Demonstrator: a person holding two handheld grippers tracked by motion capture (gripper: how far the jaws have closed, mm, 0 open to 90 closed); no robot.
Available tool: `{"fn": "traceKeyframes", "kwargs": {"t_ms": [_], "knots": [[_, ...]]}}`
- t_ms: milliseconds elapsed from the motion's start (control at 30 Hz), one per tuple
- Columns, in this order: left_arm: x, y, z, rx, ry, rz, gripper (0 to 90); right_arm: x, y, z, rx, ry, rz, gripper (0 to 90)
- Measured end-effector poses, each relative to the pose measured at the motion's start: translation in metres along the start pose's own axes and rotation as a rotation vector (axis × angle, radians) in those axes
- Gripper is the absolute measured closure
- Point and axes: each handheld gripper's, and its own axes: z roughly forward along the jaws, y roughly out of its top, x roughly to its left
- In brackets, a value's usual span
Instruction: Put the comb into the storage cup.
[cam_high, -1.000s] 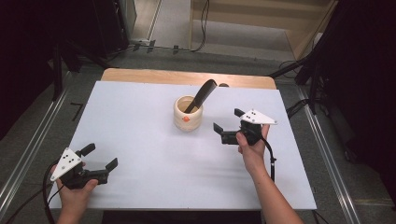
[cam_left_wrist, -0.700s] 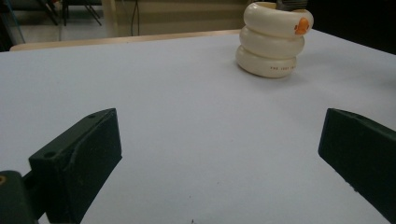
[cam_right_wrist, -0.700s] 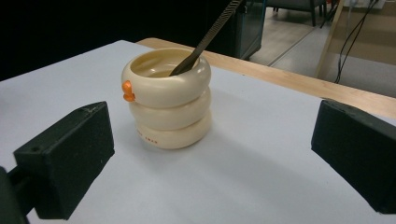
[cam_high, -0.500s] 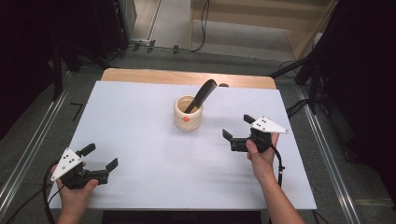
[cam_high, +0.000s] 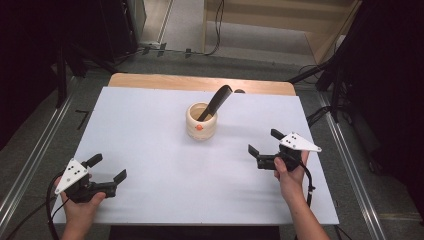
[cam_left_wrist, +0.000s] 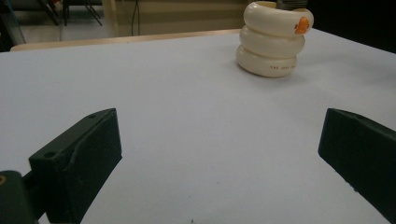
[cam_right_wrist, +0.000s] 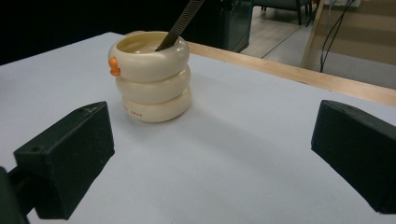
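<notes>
Eyeing the ribbed cream cup (cam_high: 202, 121) at mid-table with a dark utensil (cam_high: 216, 101) leaning in it, we are holding the right gripper (cam_high: 261, 150) and left gripper (cam_high: 107, 169) wide open and empty, judging the cup rigid, probably ceramic, best pinched across its ribbed wall.

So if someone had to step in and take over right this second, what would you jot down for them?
Left gripper: open, holding nothing, low at the near left of the white table.
Right gripper: open, holding nothing, near the right side, its fingers pointing toward the cup.
Cream ringed cup: upright near the table's middle, toward the far edge.
Black tool: standing in the cup, leaning on its rim.
Done: the tool sits in the cup.
Left: unclear; nothing is gripped just now.
</notes>
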Motion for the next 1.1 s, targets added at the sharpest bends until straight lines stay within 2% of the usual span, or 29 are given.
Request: {"fn": "traceKeyframes", "kwargs": {"t_ms": [1100], "knots": [[-0.001, 0.0, 0.0, 0.006, 0.003, 0.008, 0.0, -0.016, -0.037, -0.046, -0.011, -0.037, 0.042, 0.0]]}}
